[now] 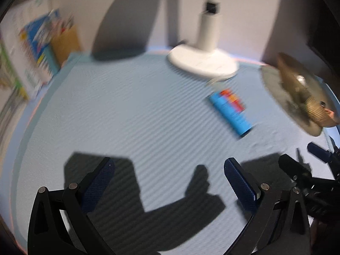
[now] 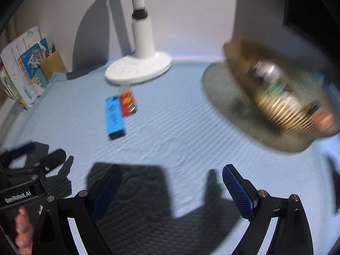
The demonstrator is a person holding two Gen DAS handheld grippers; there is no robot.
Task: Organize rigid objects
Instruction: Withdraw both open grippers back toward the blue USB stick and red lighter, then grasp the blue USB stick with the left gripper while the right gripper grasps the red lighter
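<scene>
Light blue tabletop (image 2: 170,127), white lamp base (image 2: 138,69) at back. Blue box (image 2: 114,118) touching red box (image 2: 128,104) lie mid-surface; blurred woven basket (image 2: 282,93) to their right. Left tongs (image 1: 169,180) and right tongs (image 2: 172,183) both wide, empty.

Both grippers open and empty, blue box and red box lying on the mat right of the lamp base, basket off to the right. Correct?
One error: the blue box and red box lie in front of the lamp base, not right of it; the right wrist view shows this. Otherwise fine: left gripper and right gripper open and empty, basket to the right.
</scene>
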